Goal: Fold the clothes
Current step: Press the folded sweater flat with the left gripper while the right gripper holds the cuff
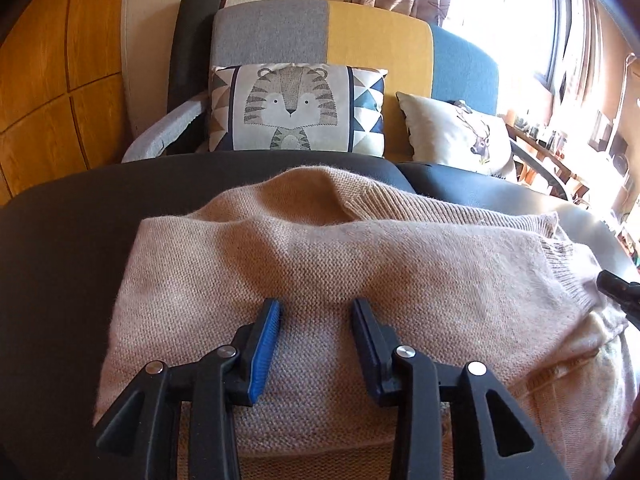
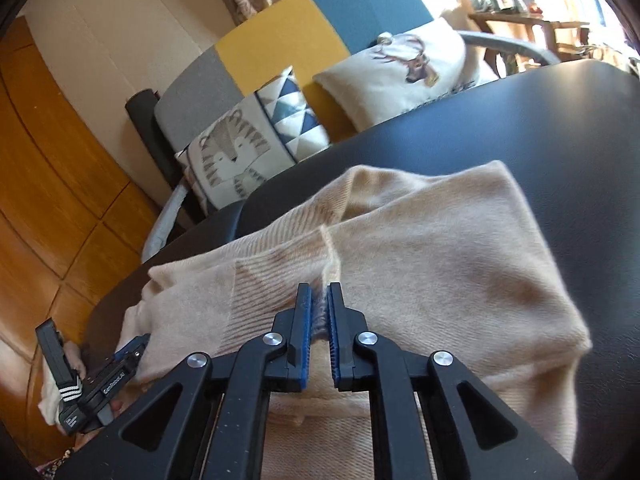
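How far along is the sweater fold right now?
Done: the beige sweater lies on the black table with layers already folded over. In hand: the right tool pinches a ribbed edge; the left tool is open above the knit. Left: lay that edge down and square the bundle.

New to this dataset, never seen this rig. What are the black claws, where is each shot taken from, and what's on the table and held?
There is no robot: a person carries a two-finger clamp in each hand, each with a fisheye camera looking forward along its fingers. So the black claws at the bottom are the gripper itself.

The left wrist view shows the left gripper, fingers apart, above a partly folded beige knit sweater without pinching it.

The right wrist view shows the right gripper nearly closed, with sweater fabric pinched between its blue pads.

The sweater lies on a dark table. Behind it stands a sofa with a tiger cushion and a deer cushion.
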`<control>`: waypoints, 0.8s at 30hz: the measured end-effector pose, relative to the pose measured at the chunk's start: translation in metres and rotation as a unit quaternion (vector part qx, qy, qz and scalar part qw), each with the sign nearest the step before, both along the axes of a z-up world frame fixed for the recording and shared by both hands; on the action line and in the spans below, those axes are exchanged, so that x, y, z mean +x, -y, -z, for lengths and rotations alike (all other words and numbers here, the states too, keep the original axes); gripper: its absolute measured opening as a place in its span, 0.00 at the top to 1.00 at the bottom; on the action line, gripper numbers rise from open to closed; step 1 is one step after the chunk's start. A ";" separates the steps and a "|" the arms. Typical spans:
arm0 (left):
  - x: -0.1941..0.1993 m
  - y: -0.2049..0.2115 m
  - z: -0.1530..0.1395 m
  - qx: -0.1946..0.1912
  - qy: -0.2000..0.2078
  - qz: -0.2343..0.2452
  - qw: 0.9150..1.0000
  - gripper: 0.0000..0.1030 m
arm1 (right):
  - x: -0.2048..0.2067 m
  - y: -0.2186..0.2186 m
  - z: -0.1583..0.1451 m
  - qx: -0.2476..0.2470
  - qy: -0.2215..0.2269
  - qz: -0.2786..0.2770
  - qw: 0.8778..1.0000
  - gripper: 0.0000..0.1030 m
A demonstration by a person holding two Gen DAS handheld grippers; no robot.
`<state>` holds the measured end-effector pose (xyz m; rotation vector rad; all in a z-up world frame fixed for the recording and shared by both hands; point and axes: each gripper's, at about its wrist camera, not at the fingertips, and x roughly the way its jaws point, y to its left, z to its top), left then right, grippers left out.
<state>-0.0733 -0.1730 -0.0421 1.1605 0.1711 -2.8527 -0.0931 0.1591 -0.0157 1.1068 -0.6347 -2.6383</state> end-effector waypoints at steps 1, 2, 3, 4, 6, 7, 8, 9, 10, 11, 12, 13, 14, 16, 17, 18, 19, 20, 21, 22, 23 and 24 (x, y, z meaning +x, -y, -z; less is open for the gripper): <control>-0.002 0.000 0.000 0.000 0.000 0.000 1.000 0.63 | -0.001 0.000 0.004 0.015 0.012 0.005 1.000 1.00; -0.003 0.001 -0.001 0.001 0.000 0.000 1.000 0.63 | -0.001 -0.001 0.008 0.023 0.021 0.012 0.999 0.98; -0.003 0.001 -0.002 0.003 -0.001 0.000 1.000 0.63 | 0.000 -0.003 0.011 0.028 0.029 0.020 0.999 0.96; -0.003 0.002 -0.003 0.004 -0.002 0.000 1.000 0.63 | 0.002 -0.006 0.009 0.014 0.022 0.030 0.999 0.96; -0.002 0.000 -0.003 0.000 -0.002 -0.001 1.000 0.63 | 0.004 -0.004 0.001 -0.017 -0.004 0.026 1.000 0.96; -0.002 0.000 -0.003 -0.002 -0.002 -0.001 1.000 0.63 | 0.004 0.001 -0.005 -0.026 -0.017 0.016 0.999 0.95; -0.002 -0.001 -0.003 -0.004 -0.002 -0.001 1.000 0.63 | 0.000 0.014 -0.009 -0.018 -0.023 -0.004 1.000 0.92; -0.002 -0.002 -0.003 -0.007 -0.002 -0.001 1.000 0.63 | -0.005 0.030 -0.013 -0.005 -0.028 -0.027 0.999 0.92; -0.002 -0.002 -0.003 -0.009 -0.002 -0.002 1.000 0.63 | -0.010 0.046 -0.016 0.008 -0.032 -0.050 0.998 0.92; -0.002 -0.002 -0.003 -0.009 -0.002 -0.002 1.000 0.63 | -0.015 0.062 -0.020 0.021 -0.036 -0.073 0.996 0.92; -0.002 -0.003 -0.003 -0.009 -0.002 -0.002 1.000 0.63 | -0.021 0.078 -0.024 0.034 -0.040 -0.095 0.994 0.92; -0.002 -0.003 -0.003 -0.009 -0.002 -0.002 1.000 0.63 | -0.026 0.094 -0.028 0.047 -0.045 -0.118 0.991 0.91; -0.002 -0.003 -0.003 -0.008 -0.003 -0.002 1.000 0.63 | -0.031 0.110 -0.032 0.060 -0.049 -0.141 0.987 0.87; -0.002 -0.002 -0.002 -0.004 -0.004 -0.002 1.000 0.63 | -0.044 0.139 -0.028 0.103 -0.035 -0.169 0.980 0.85; -0.002 -0.001 -0.002 -0.002 -0.004 -0.002 1.000 0.63 | -0.049 0.151 -0.024 0.133 -0.026 -0.171 0.976 0.85; -0.001 0.000 -0.002 -0.001 -0.004 -0.002 1.000 0.63 | -0.053 0.154 -0.017 0.158 -0.020 -0.164 0.973 0.85; -0.001 0.000 -0.001 0.000 -0.005 -0.001 1.000 0.63 | -0.057 0.155 -0.011 0.182 -0.013 -0.155 0.971 0.85; -0.002 0.000 -0.001 0.000 -0.005 -0.001 1.000 0.63 | -0.057 0.146 -0.006 0.174 -0.014 -0.142 0.974 0.88; -0.002 -0.001 0.000 -0.001 -0.005 0.000 1.000 0.63 | -0.056 0.134 -0.002 0.157 -0.016 -0.127 0.979 0.88; -0.002 -0.001 0.000 -0.001 -0.006 0.001 1.000 0.63 | -0.054 0.121 0.002 0.140 -0.012 -0.099 0.985 0.88; -0.003 -0.001 0.001 -0.002 -0.006 0.001 1.000 0.63 | -0.053 0.108 0.008 0.123 -0.006 -0.070 0.990 0.89; -0.003 -0.001 0.001 -0.002 -0.007 0.002 1.000 0.63 | -0.053 0.096 0.011 0.098 0.002 -0.057 0.993 0.90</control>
